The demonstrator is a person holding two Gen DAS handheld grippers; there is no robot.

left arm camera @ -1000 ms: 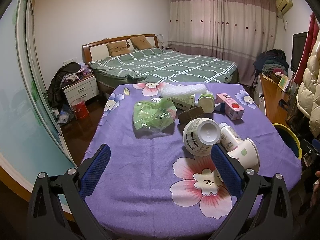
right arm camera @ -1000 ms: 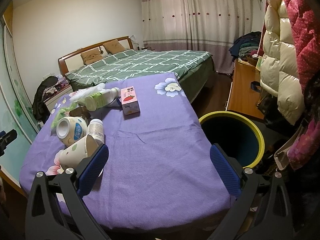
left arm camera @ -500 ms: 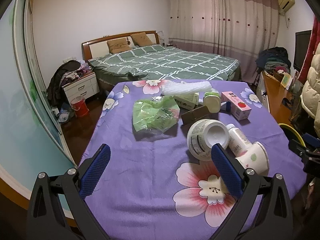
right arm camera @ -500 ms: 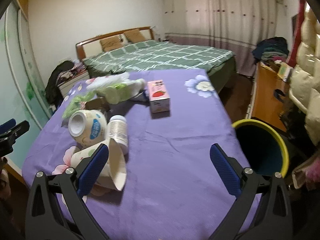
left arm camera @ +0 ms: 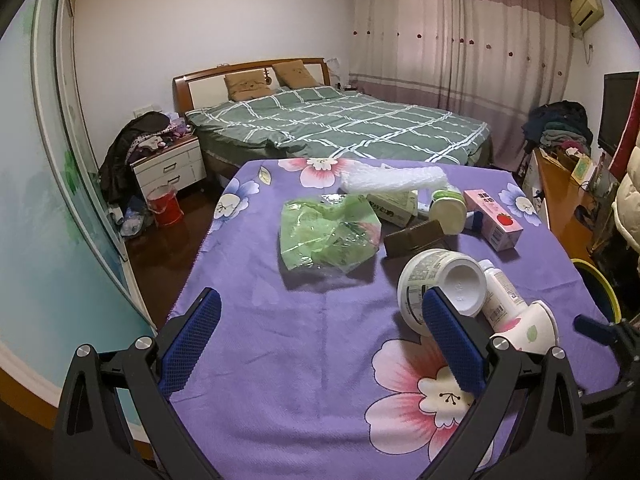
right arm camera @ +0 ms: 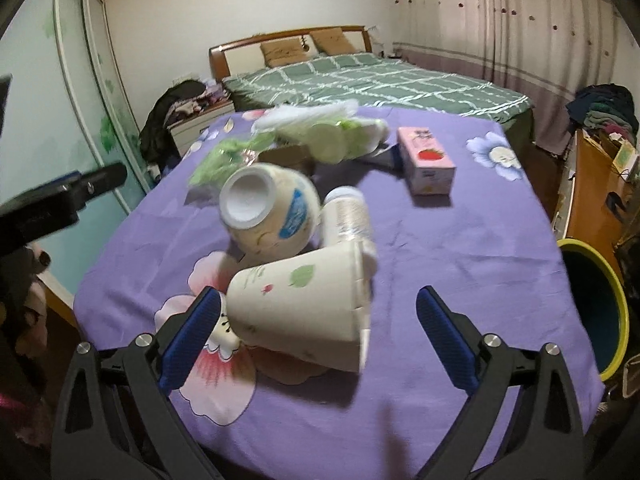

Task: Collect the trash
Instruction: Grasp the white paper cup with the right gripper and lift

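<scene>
On the purple flowered worktop (right arm camera: 460, 240) the trash lies in a loose heap, and I judge I am at the opening step: lining up on the first piece. My right tool (right arm camera: 308, 336) has its pads spread wide and empty, with the tipped paper cup (right arm camera: 296, 308) lying on its side between them, rim toward the right pad. My left tool (left arm camera: 320, 336) is likewise spread apart, holding nothing, hanging over bare cloth near the front edge.

Behind the cup lie a round white tub (right arm camera: 268, 208) on its side, base toward me, and a small white bottle (right arm camera: 346, 216) touching it. Farther back sit a crumpled green plastic bag (left arm camera: 328, 232), a pink carton (right arm camera: 426, 160), a brown cardboard piece (left arm camera: 414, 236) and a roll of bubble wrap (left arm camera: 394, 178). A yellow-rimmed bin (right arm camera: 596, 312) stands on the floor just off the worktop's right edge.

Next, I think, the right tool should ease forward and close gently across the cup's wall, since thin paper will crush, then swing over to the bin.

As for writing: the pink carton shows a strawberry picture, the tub a blue label patch and printed panel, but the lettering is too small or blurred for me to read.
</scene>
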